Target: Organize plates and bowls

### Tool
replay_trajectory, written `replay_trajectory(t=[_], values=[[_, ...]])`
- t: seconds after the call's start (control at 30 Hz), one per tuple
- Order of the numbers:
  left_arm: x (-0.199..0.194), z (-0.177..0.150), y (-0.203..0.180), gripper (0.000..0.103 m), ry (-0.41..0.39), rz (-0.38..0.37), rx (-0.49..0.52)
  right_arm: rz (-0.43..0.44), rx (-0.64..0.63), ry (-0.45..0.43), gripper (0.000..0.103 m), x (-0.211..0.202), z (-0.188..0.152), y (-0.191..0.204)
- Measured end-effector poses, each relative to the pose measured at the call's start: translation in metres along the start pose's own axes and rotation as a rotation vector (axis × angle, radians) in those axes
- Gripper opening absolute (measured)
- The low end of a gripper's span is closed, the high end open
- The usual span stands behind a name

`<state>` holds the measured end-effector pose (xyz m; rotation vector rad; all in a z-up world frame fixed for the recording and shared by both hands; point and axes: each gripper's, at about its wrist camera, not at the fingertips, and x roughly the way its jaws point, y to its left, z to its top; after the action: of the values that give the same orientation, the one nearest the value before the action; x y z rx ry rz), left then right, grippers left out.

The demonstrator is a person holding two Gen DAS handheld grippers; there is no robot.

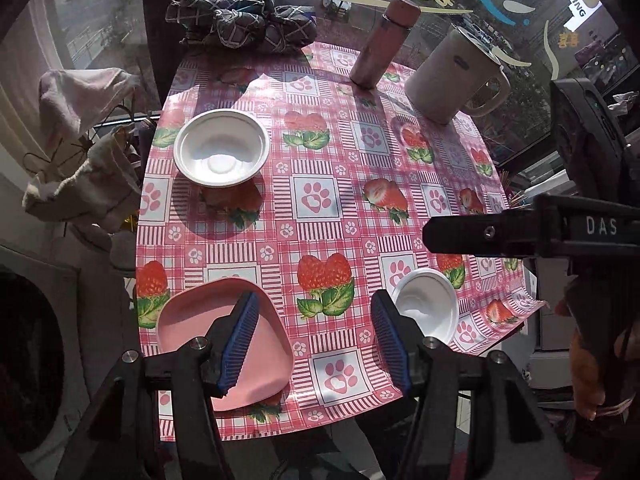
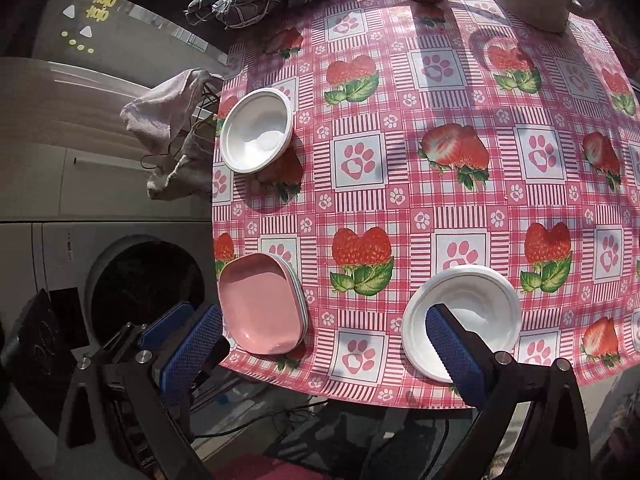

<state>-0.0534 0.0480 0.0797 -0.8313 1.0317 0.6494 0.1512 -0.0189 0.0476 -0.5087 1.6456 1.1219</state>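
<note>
Beneath the left gripper [image 1: 314, 336], jaws wide apart and holding nothing, the pink plate [image 1: 264, 344] lies under its left finger, a white bowl [image 1: 430, 308] beside its right. Far ahead sits another bowl [image 1: 220, 146]. The right gripper [image 2: 320, 344], likewise open and empty, has one finger over the near bowl's rim.

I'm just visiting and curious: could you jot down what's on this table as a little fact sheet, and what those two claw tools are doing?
Table cover: pink strawberry-and-paw cloth
Pink plates: stack at near left edge
Near bowl: white, near right
Far bowl: white, left edge farther back
Back of table: flask, pitcher, checked cloth bundle
Left gripper: jaws open, empty, above near edge
Right gripper: jaws open, empty, one finger over the near bowl
</note>
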Motion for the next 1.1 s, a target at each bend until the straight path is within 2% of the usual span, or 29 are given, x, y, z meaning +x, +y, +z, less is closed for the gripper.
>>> replay_trajectory(t=[0.13, 0.23, 0.37, 0.57, 0.7, 0.9, 1.1], values=[[-0.01, 0.029, 0.023, 0.065, -0.07, 0.068, -0.024, -0.054, -0.096, -0.069, 0.103, -0.002, 0.032, 0.032], [-0.009, 0.052, 0.042, 0.065, -0.098, 0.104, -0.063, -0.082, -0.131, -0.083, 0.103, 0.009, 0.061, 0.048], [0.005, 0.078, 0.066, 0.065, -0.115, 0.154, -0.114, -0.174, -0.166, -0.074, 0.103, 0.039, 0.098, 0.056], [0.055, 0.107, 0.104, 0.065, -0.099, 0.225, -0.169, -0.221, -0.149, -0.033, 0.103, 0.092, 0.135, 0.047], [0.101, 0.12, 0.13, 0.065, -0.036, 0.235, -0.226, -0.231, -0.161, -0.024, 0.103, 0.125, 0.151, 0.046], [0.145, 0.138, 0.146, 0.065, 0.001, 0.241, -0.209, -0.229, -0.158, 0.003, 0.103, 0.167, 0.167, 0.046], [0.178, 0.15, 0.156, 0.065, 0.062, 0.302, -0.18, -0.256, -0.172, 0.02, 0.103, 0.198, 0.173, 0.047]])
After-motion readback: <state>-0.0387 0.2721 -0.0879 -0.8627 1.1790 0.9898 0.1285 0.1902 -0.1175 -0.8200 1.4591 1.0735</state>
